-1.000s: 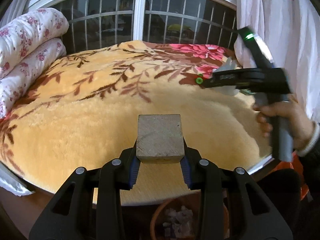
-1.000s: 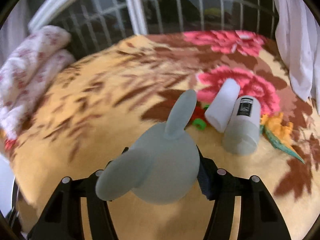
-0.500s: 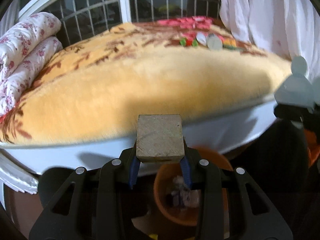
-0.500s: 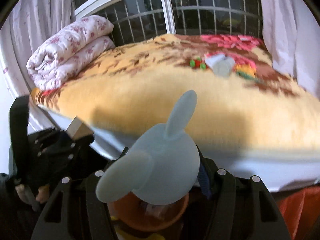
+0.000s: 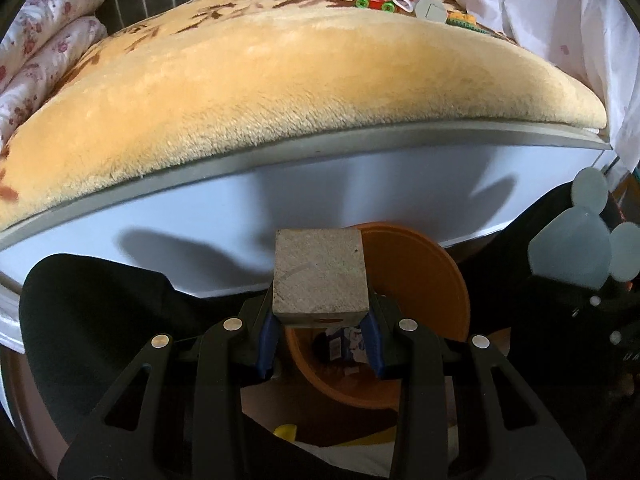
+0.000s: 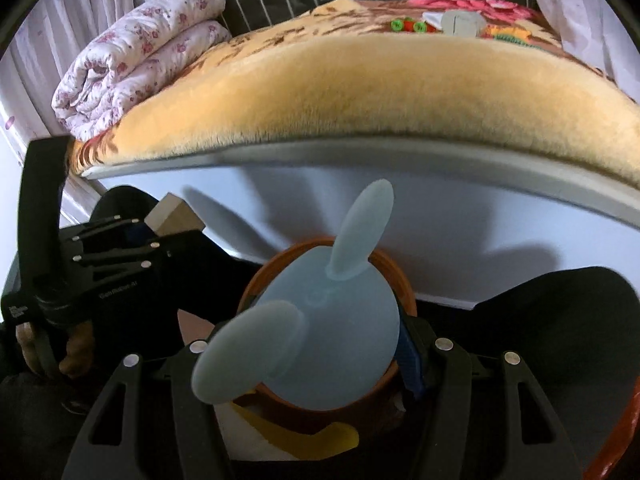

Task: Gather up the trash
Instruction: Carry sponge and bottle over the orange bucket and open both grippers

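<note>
My left gripper [image 5: 320,336] is shut on a wooden block [image 5: 320,272] and hangs over an orange bin [image 5: 420,280] on the floor by the bed; scraps lie inside the bin. My right gripper [image 6: 332,356] is shut on a pale blue mouse-eared piece [image 6: 332,332], directly above the same orange bin [image 6: 396,276]. In the right wrist view the left gripper [image 6: 160,232] with its wooden block [image 6: 174,220] sits at the left, held by a hand. The blue piece [image 5: 576,252] shows at the right edge of the left wrist view.
The bed's yellow floral blanket [image 5: 280,72] fills the upper half, above a white bed frame [image 5: 240,216]. Far back on it lie a grey cylinder [image 5: 430,9], a white roll and green rings [image 5: 374,3]. A folded quilt [image 6: 132,56] sits at the left. Yellow and white scraps lie by the bin.
Both grippers have come off the bed and down past its edge, with their objects still held. They now hang over the orange bin on the floor, which has grown larger in view.
</note>
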The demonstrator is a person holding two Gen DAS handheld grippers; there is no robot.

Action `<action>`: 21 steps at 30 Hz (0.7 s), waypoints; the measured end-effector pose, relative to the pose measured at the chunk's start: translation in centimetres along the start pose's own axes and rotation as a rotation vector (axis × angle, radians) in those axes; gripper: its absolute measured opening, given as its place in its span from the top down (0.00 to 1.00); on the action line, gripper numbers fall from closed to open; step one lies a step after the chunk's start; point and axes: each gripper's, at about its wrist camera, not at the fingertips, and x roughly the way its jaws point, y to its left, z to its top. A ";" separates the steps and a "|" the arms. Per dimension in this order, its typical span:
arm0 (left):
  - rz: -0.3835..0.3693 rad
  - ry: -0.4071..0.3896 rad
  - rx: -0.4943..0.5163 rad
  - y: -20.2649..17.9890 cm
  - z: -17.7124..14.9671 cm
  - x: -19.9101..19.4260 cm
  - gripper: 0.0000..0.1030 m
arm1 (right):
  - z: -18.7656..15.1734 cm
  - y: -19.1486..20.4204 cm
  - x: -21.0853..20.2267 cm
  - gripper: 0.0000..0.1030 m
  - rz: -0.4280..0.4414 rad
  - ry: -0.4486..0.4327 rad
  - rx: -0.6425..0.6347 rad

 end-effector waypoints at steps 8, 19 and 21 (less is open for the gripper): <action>-0.015 0.044 0.013 -0.3 -0.2 1.6 0.67 | -0.1 -0.3 2.5 0.41 0.012 0.067 0.008; -0.003 0.080 0.018 -0.4 0.2 3.1 0.66 | 0.1 -0.7 4.3 0.40 0.018 0.111 0.015; 0.015 0.096 0.030 -0.8 0.3 3.8 0.37 | 0.2 -0.8 4.9 0.31 0.009 0.129 0.023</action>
